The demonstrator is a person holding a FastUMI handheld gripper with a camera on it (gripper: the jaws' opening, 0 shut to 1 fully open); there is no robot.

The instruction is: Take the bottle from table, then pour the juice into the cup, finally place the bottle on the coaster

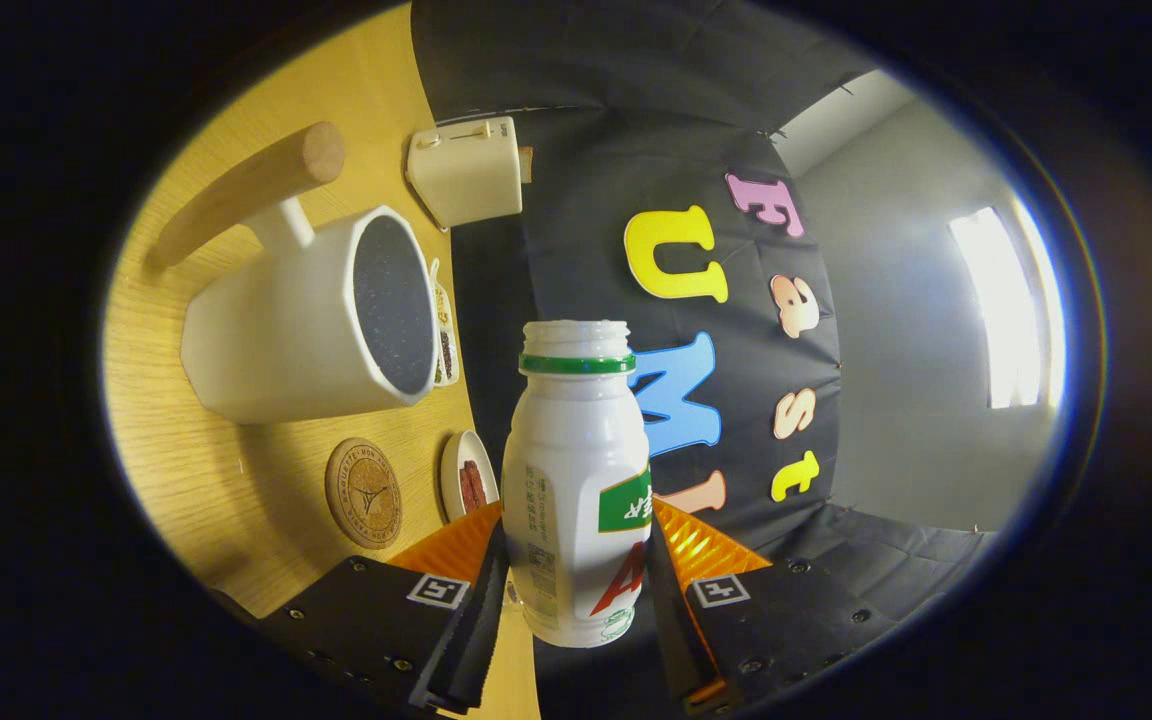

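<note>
Clamped between both fingers of the gripper: the uncapped bottle, lifted off the table, tipped toward the cup for pouring. Beside the cup, nearer the fingers, the coaster waiting.

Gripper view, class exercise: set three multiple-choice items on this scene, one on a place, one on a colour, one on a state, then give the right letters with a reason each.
1. Where is the bottle?
A. between the gripper's fingers
B. on the coaster
C. inside the cup

2. What colour is the ring on the bottle's neck?
A. red
B. green
C. blue

3. How is the bottle's mouth?
A. capped
B. corked
C. open

Answers: 1 A, both fingers press its sides. 2 B, a green band sits under the threads. 3 C, bare threads show, no cap.
</note>
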